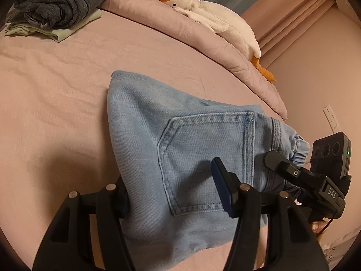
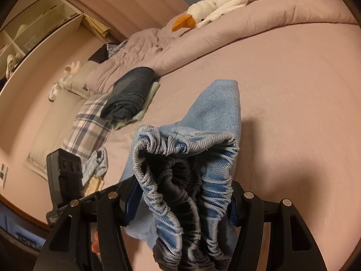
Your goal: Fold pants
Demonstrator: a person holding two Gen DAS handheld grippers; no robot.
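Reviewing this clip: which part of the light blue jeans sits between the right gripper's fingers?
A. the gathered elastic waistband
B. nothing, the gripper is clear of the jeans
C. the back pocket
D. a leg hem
A: in the right wrist view the right gripper is closed on the bunched elastic waistband of the light blue jeans.

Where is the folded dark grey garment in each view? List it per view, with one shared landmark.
Left wrist view: the folded dark grey garment lies top left, on a pale green folded cloth.
Right wrist view: it lies left of centre, on the same green cloth.
Shared landmark: the white plush goose with an orange beak on the pink quilt.
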